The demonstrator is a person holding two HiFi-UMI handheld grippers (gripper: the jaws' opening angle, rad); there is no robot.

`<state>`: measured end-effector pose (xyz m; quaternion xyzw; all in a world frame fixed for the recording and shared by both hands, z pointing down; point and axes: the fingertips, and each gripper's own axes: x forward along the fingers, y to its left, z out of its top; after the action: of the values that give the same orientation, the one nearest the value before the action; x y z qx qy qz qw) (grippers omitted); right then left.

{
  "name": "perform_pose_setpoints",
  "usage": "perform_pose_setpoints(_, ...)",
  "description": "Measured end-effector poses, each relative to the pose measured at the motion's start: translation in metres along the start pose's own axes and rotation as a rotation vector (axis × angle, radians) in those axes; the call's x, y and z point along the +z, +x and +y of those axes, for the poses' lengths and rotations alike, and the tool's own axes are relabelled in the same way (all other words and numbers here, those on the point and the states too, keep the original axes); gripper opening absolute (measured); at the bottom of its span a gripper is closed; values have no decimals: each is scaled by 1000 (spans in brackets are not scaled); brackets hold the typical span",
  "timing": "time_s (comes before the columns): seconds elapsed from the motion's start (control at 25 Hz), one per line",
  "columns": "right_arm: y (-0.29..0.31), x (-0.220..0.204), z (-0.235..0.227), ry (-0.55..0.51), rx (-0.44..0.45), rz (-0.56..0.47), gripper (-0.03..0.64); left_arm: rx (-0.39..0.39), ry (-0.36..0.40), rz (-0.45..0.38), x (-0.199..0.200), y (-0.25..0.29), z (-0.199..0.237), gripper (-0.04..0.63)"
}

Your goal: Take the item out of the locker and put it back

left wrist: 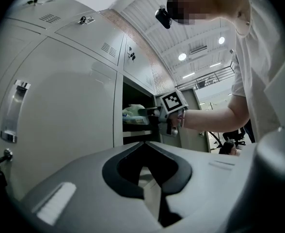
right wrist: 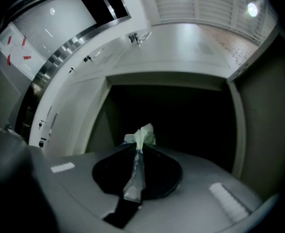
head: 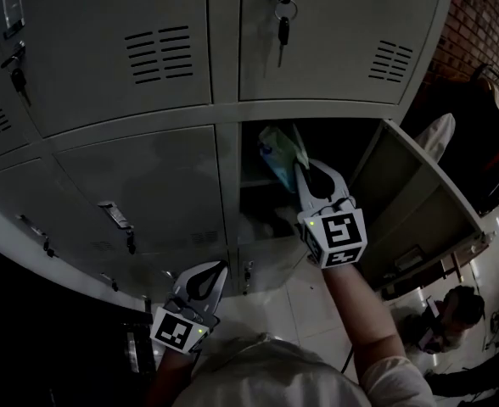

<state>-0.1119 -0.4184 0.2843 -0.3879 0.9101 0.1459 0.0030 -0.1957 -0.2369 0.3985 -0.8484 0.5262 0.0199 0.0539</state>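
my right gripper (head: 301, 168) is clamped on the flat end seam of the packet (head: 275, 153), just inside the open locker (head: 229, 195). it looks light, limp and slippery, so that seam is the best hold. my left gripper (head: 221, 268) sits below the locker, closed and empty.

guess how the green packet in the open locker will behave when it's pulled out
Probably floppy: the green packet is squashed to a thin crinkled film between the shut jaws of the right gripper. Likely light, as it looks like soft wrapping. Held by one edge, it may sag or swing.
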Motion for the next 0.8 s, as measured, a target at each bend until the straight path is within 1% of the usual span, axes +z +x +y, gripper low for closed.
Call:
perform_pose_setpoints(0.08,-33,4,13,19,-4,-42,9,6,22,-24,6,-7,2,2)
perform_pose_setpoints(0.16,-70,-4,32,42,-4,-48,9,13,37,-38,10,-17,3,2)
perform_pose_setpoints(0.32,-137,-46,75,102,6,33,9,15,20,-28,6,-38,-3,2)
perform_pose_setpoints(0.44,-168,-65,99,149,14,88,9,-4,-4,-1,-1,-53,-17,2)
perform_pose_setpoints(0.56,-188,-66,112,175,22,90,9,14,0,-16,3,-66,-28,2)
perform_pose_setpoints(0.8,-238,-61,132,174,70,73,9,62,19,-21,12,-98,-68,2)
